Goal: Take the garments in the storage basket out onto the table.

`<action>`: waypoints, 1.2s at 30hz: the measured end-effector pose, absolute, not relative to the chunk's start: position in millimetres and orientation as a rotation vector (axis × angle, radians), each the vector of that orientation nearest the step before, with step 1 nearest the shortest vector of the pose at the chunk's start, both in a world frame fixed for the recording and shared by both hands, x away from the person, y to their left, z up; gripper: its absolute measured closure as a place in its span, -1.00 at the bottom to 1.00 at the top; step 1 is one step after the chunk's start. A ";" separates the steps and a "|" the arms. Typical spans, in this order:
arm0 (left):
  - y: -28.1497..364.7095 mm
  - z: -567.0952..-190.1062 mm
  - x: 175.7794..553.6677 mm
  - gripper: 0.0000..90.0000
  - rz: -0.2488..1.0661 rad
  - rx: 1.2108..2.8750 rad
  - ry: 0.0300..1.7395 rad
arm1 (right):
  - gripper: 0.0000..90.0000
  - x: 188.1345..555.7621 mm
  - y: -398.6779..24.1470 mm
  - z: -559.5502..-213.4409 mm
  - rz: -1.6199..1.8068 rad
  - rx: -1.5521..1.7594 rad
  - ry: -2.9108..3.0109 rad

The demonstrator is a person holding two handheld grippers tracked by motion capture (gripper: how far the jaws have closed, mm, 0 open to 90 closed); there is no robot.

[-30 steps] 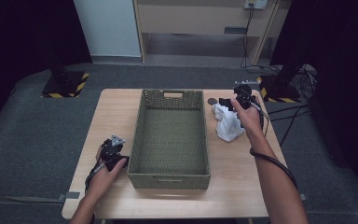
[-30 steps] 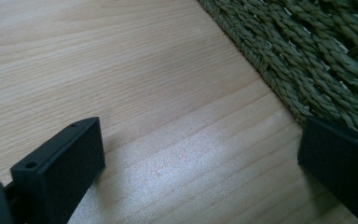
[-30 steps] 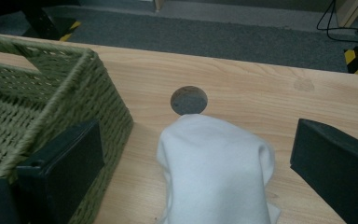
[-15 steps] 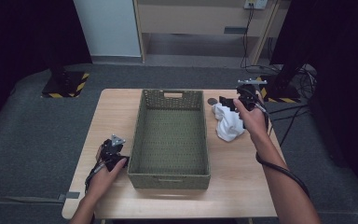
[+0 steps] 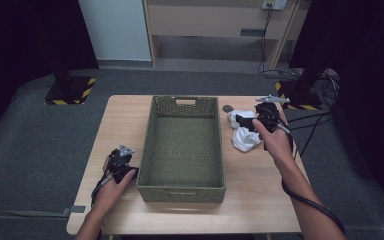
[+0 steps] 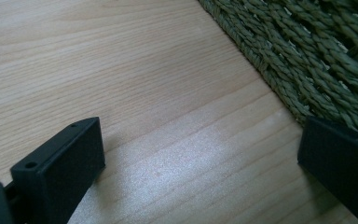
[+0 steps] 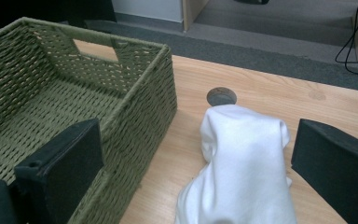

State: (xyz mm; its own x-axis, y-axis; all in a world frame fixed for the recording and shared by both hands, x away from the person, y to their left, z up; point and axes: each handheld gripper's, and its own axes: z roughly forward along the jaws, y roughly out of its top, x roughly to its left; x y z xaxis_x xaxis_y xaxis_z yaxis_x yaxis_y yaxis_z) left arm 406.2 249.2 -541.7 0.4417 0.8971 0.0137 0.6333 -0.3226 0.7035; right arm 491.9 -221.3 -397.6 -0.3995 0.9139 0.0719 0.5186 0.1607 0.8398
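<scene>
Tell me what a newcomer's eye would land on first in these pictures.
First comes the big green woven basket, sitting empty in the middle of the wooden table. Next is the crumpled white cloth on the table just right of the basket, with the right gripper poised over it, jaws wide open. The left gripper, also open, rests on the table by the basket's near left corner.

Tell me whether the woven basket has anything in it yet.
Empty: the basket's woven floor is bare in the high view; the white cloth lies on the table beside it.
</scene>
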 end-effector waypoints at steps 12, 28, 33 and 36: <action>249.1 -541.7 406.2 -1.00 0.543 2.067 1.279 | -0.95 465.7 -219.6 -419.4 1.124 1.334 2.033; 249.2 -541.7 406.2 -1.00 0.542 2.068 1.279 | -0.95 430.1 -228.6 -445.6 1.129 1.351 2.045; 249.1 -541.7 406.2 -1.00 0.543 2.068 1.279 | -0.94 420.9 -227.7 -452.7 1.122 1.349 2.062; 249.2 -541.7 406.2 -1.00 0.542 2.068 1.279 | -0.94 415.1 -227.5 -456.0 1.118 1.346 2.068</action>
